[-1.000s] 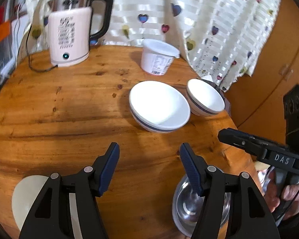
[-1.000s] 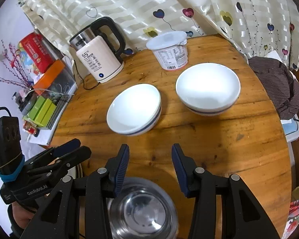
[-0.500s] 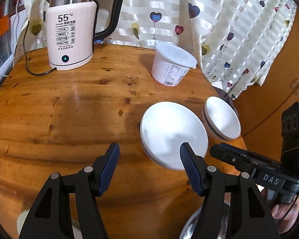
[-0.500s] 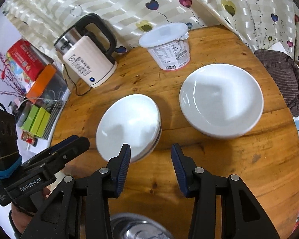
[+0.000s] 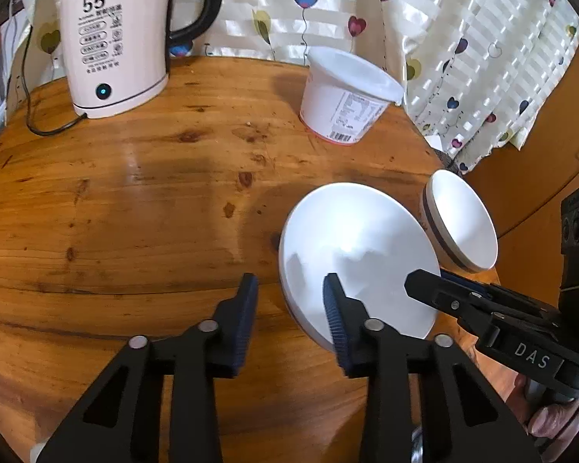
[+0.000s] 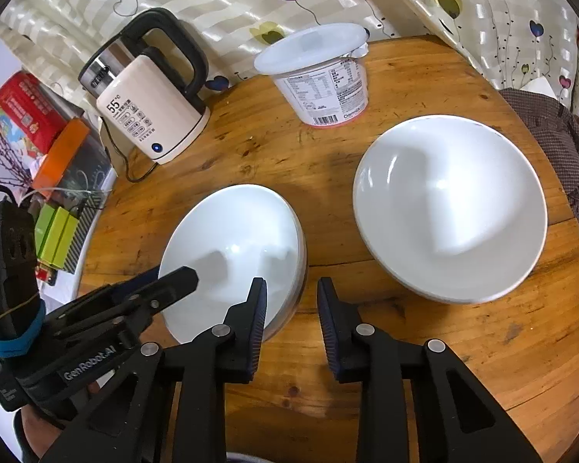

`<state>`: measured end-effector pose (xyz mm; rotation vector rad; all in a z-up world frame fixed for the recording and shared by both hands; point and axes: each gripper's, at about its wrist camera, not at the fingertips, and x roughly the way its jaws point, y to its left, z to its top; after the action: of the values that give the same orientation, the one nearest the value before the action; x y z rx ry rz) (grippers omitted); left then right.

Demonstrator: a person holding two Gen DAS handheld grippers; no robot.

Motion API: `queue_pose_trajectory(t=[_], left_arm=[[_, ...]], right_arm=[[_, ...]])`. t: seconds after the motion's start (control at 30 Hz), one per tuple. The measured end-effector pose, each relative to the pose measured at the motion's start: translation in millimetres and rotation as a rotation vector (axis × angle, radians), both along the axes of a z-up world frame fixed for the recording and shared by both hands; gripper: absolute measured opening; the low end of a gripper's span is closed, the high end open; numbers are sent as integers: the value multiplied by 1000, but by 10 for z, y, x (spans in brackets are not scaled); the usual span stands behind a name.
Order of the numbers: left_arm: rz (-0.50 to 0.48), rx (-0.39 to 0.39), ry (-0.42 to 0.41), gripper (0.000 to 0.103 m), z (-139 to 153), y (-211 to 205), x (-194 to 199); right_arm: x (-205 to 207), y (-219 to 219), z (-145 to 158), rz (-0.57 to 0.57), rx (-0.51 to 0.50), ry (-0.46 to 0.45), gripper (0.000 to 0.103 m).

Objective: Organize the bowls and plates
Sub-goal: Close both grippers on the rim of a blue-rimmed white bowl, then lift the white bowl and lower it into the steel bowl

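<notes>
Two white bowls with a dark stripe sit on the round wooden table (image 5: 127,208). The nearer bowl (image 5: 355,254) (image 6: 235,254) is in front of both grippers. The second bowl (image 5: 463,223) (image 6: 447,208) stands to its right. My left gripper (image 5: 289,301) is open, its right finger over the near bowl's left rim. My right gripper (image 6: 291,301) is open, its left finger inside the same bowl's right rim and its right finger outside. Each gripper shows in the other's view, the right one (image 5: 482,308) and the left one (image 6: 135,301).
A cream electric kettle (image 5: 112,38) (image 6: 150,100) with its cord stands at the back left. A white lidded tub (image 5: 347,96) (image 6: 320,77) is at the back. A heart-print curtain (image 5: 444,38) hangs behind. Boxes (image 6: 31,123) and clutter lie off the table's left edge.
Both grippers moved forward toward the near bowl, which now lies between their fingers. The steel bowl and the plate near the front edge have dropped out of view.
</notes>
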<state>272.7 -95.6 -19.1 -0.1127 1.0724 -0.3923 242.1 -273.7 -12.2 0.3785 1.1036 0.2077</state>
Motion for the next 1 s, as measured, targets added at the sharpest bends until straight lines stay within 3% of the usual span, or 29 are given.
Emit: queue_pose_trajectory(t=[0.17, 0.47, 1.0], left_arm=[[-14, 0, 14, 25, -45, -59, 29], [-14, -6, 16, 23, -19, -59, -7], [-19, -39, -34, 23, 378, 16, -369]], right_arm=[[18, 20, -2, 3, -8, -6, 19], [18, 15, 29, 3, -20, -6, 15], [-279, 33, 407, 14, -21, -43, 15]])
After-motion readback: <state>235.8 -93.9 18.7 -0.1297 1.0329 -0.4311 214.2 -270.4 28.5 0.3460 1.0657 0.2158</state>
